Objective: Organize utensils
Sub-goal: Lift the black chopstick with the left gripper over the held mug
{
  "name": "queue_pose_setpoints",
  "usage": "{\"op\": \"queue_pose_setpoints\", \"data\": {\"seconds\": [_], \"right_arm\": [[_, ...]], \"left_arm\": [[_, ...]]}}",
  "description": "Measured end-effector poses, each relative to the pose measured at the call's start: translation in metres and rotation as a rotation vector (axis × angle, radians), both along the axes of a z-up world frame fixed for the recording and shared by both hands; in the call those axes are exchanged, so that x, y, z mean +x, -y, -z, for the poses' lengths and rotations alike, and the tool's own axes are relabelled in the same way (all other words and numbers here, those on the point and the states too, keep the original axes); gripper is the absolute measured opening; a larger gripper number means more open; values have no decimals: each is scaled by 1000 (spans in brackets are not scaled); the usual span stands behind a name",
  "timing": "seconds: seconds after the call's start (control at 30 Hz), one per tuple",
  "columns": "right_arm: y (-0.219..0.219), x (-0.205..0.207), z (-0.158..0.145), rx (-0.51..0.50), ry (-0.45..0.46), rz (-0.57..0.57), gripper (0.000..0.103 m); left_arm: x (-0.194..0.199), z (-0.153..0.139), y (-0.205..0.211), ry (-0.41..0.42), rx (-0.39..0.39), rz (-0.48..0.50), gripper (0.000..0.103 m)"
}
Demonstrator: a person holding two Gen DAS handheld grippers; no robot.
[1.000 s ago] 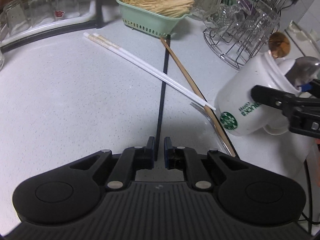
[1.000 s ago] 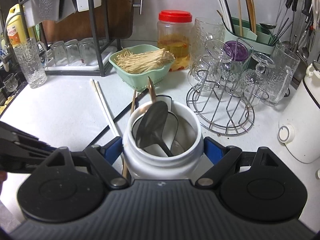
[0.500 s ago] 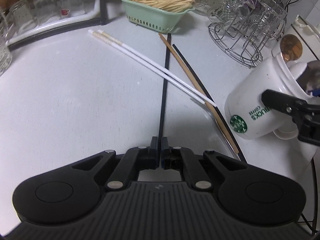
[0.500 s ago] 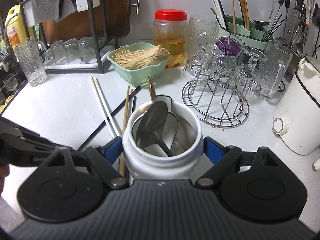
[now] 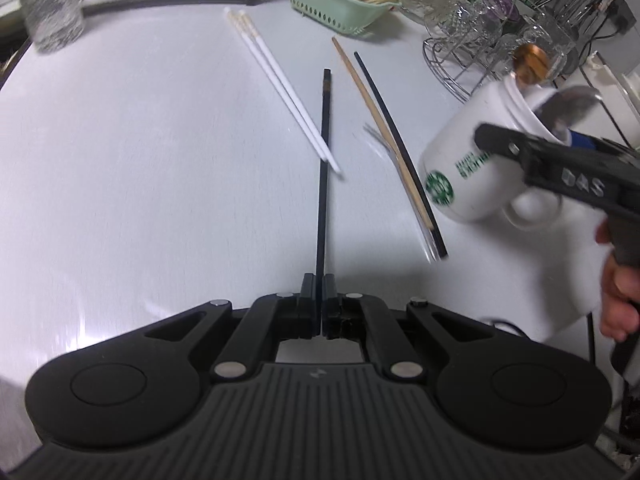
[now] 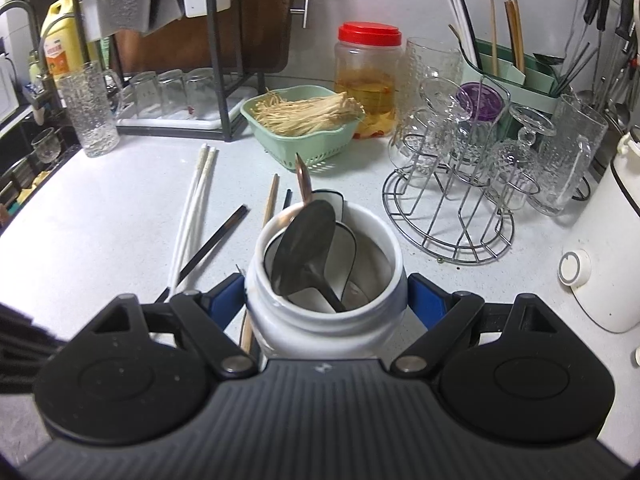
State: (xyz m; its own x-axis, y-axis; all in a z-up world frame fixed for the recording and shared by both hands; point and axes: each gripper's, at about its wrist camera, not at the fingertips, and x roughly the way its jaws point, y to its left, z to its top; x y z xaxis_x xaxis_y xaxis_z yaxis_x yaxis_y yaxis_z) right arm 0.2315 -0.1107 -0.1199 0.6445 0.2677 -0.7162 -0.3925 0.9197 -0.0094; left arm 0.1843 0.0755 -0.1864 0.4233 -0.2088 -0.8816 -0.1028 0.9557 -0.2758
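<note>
We're in a home kitchen: glasses on a wire rack, cooking oil bottle upper left, chopsticks holder upper right.

I see a white speckled countertop. Lying on it: white chopsticks left, a wooden chopstick and black chopstick centre; far, a green basket; right, a wire glass rack.
</note>
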Motion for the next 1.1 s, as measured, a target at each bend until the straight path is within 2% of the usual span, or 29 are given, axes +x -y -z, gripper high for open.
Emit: {"op": "queue_pose_setpoints", "data": {"seconds": [0.23, 0.5, 0.7, 0.83, 0.93, 1.0, 1.1], "right_arm": [[2, -1, 1, 6, 13, -33, 89], [2, -2, 1, 11, 22, -33, 89], [2, -1, 1, 16, 20, -26, 89], [2, -1, 1, 16, 18, -23, 89], [2, -1, 1, 14, 19, -19, 89], [2, -2, 1, 15, 22, -17, 89], [2, -2, 1, 18, 24, -14, 89]], "left_arm": [[-41, -8, 13, -31, -41, 0, 3], [-78, 9, 16, -92, -92, -4, 3], [-88, 14, 11, -81, -62, -38, 3], [-85, 14, 4, -83, -88, -56, 4], [-83, 17, 1, -92, -89, -53, 7], [-83, 18, 3, -94, -95, -41, 15], [-79, 25, 8, -108, -84, -22, 20]]}}
